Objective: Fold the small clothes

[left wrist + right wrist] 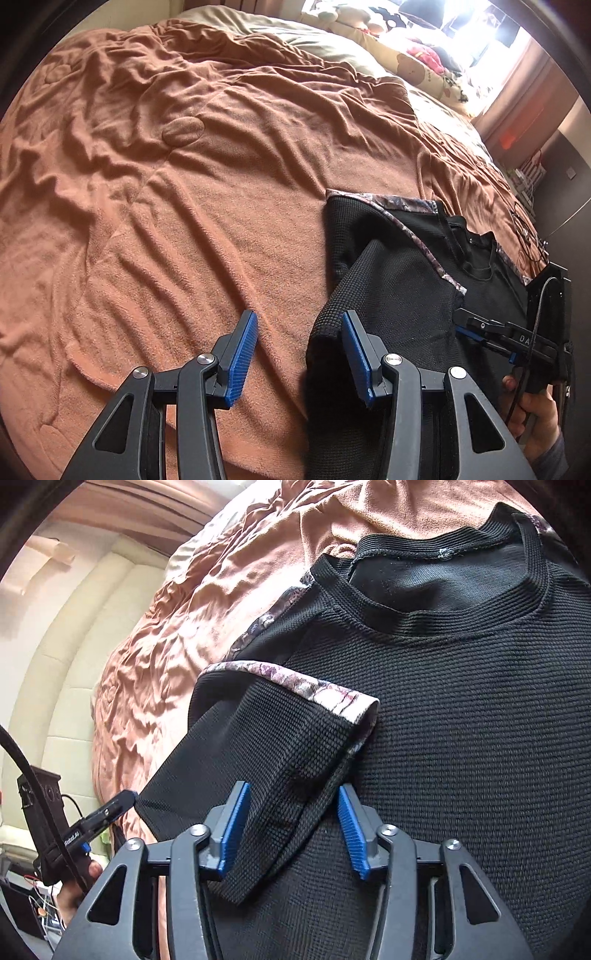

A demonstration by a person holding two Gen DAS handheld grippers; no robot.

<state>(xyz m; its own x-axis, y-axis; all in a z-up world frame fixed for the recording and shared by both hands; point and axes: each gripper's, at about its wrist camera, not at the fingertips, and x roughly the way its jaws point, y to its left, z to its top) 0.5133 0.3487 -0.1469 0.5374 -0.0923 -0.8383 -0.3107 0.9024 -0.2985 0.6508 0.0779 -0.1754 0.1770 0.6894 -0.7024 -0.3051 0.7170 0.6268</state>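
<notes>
A black waffle-knit shirt (406, 288) (461, 738) with patterned trim lies on an orange blanket (184, 221) (166, 646), neck away from me. Its sleeve (288, 731) is folded across the chest. My right gripper (293, 786) (460, 325) stands over that sleeve. The creased cloth fills the gap between its blue pads (234, 830), which press on both sides. At the shirt's other side my left gripper (300, 315) (129, 797) stands open. A black fold lies against its right pad (356, 358), with bare blanket by the left pad.
Pillows and plush toys (417, 62) are piled at the bed's far end under a bright window. A cream padded headboard (74, 646) borders the bed. A thin dark wiry object (522, 229) lies on the blanket beyond the shirt. A hand (535, 410) grips the right tool.
</notes>
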